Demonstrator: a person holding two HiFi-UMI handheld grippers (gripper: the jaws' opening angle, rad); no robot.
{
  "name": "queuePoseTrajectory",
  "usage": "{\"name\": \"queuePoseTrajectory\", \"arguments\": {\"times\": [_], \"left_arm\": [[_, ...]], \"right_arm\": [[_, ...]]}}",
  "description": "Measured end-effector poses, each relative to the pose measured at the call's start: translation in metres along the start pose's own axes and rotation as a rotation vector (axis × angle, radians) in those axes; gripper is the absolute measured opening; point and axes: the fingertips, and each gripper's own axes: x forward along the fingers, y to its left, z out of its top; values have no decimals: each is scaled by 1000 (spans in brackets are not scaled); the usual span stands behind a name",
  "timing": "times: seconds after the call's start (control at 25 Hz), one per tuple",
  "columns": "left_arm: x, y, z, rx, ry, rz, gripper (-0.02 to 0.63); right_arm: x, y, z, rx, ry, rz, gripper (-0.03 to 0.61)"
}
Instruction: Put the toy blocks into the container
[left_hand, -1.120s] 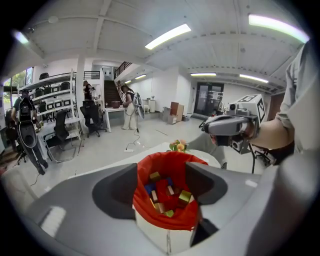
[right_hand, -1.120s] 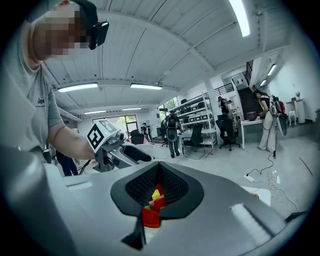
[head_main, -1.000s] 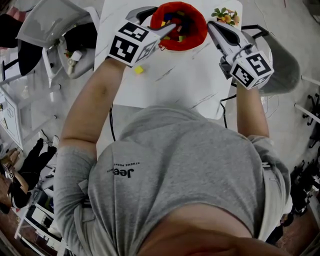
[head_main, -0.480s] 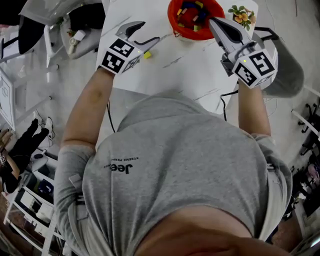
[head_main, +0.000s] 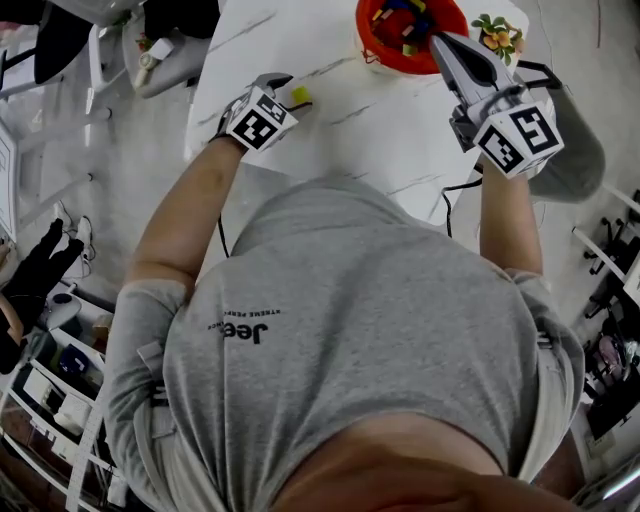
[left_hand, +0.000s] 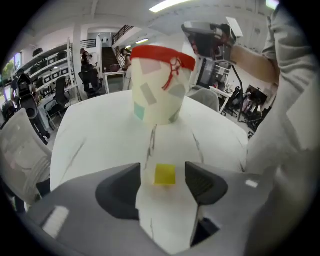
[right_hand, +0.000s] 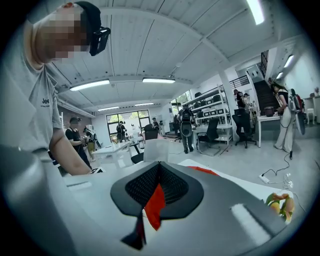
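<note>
A small yellow block (head_main: 299, 96) lies on the white marble table (head_main: 380, 130), and in the left gripper view the same yellow block (left_hand: 165, 174) sits between my left gripper's jaws. The left gripper (head_main: 290, 93) (left_hand: 164, 182) is open, its pads apart from the block on both sides. The red-rimmed container (head_main: 385, 30) (left_hand: 159, 85) stands at the far edge with several blocks inside. My right gripper (head_main: 438, 41) (right_hand: 159, 170) is shut, with its tip at the container's right rim. Red shows in the slit under its pads.
A small flower decoration (head_main: 495, 30) (right_hand: 278, 204) sits on the table's far right corner. Grey chairs (head_main: 575, 150) stand to the right and far left of the table. The table's near edge runs just below the left gripper.
My left gripper has drawn back from the container to the yellow block and now straddles it. The right gripper has stayed at the container's rim.
</note>
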Motion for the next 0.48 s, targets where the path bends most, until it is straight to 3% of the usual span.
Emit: {"name": "queuePoseTrajectory", "arguments": {"times": [0.16, 0.24, 0.28, 0.48], "left_arm": [[16, -5, -7, 47, 68, -9, 327], [18, -6, -9, 64, 94, -10, 199], [18, -8, -8, 72, 99, -18, 198], [-2, -9, 27, 45, 14, -27, 196]], "right_arm": [[-2, 2, 2, -6, -2, -5, 3], [-4, 0, 3, -7, -10, -9, 4], [-6, 0, 3, -5, -10, -10, 4], [-16, -7, 4, -7, -11, -30, 3]]}}
